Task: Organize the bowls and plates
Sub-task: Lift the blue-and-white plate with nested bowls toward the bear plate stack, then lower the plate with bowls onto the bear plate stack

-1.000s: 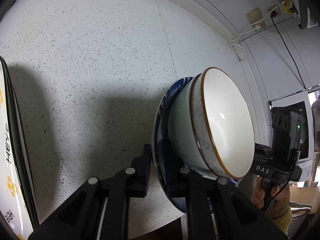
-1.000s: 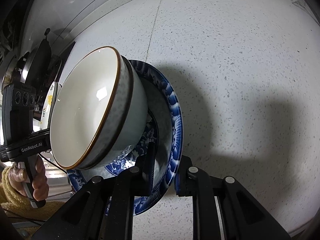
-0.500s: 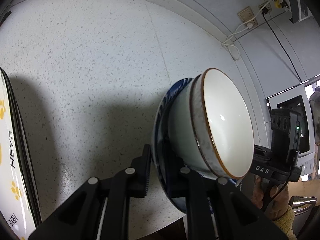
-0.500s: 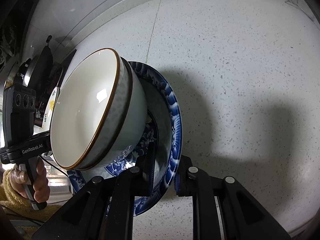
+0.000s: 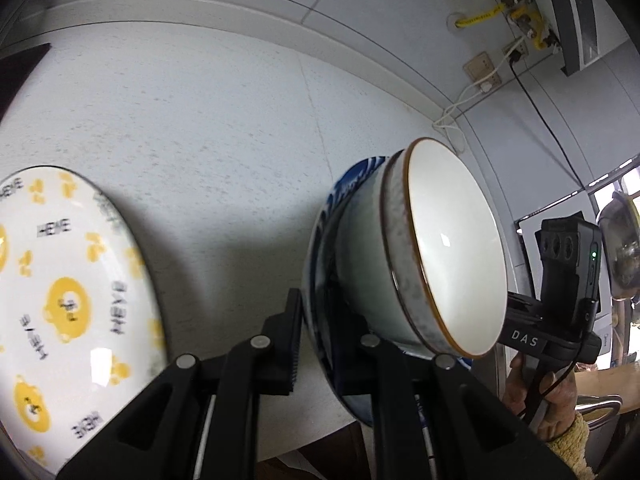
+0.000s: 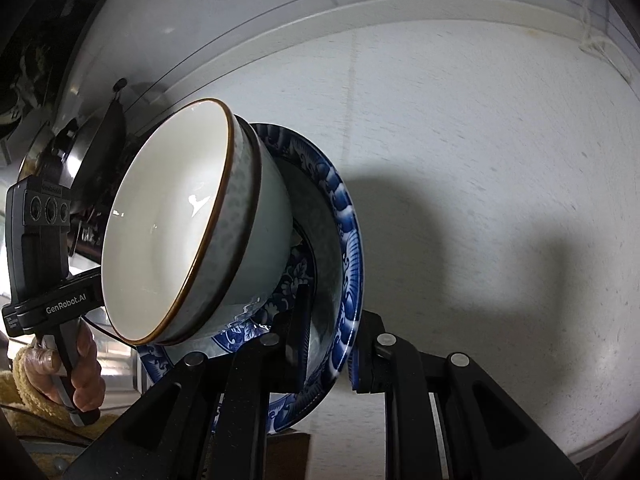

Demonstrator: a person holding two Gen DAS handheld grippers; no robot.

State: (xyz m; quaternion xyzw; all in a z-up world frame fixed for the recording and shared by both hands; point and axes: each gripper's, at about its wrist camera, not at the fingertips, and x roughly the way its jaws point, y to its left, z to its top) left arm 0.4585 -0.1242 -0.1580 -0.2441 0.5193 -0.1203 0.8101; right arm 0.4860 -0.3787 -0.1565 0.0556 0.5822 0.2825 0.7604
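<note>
Speckled white countertop (image 5: pixel 224 128), grey wall (image 5: pixel 360 4)

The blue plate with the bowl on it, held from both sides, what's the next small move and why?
Probably lower it level onto the bare counter beside the yellow bear plate: the left gripper and right gripper clamp opposite rims of the blue plate, with the bowl on it.

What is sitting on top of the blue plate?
A white bowl with a brown rim sits on the blue plate. The bowl covers the plate's middle, so its pattern there is hidden.

My left view now swings onto the yellow-print plate (image 5: pixel 72 300), far more of it showing, surface (image 5: pixel 224 128) blurring past.
</note>
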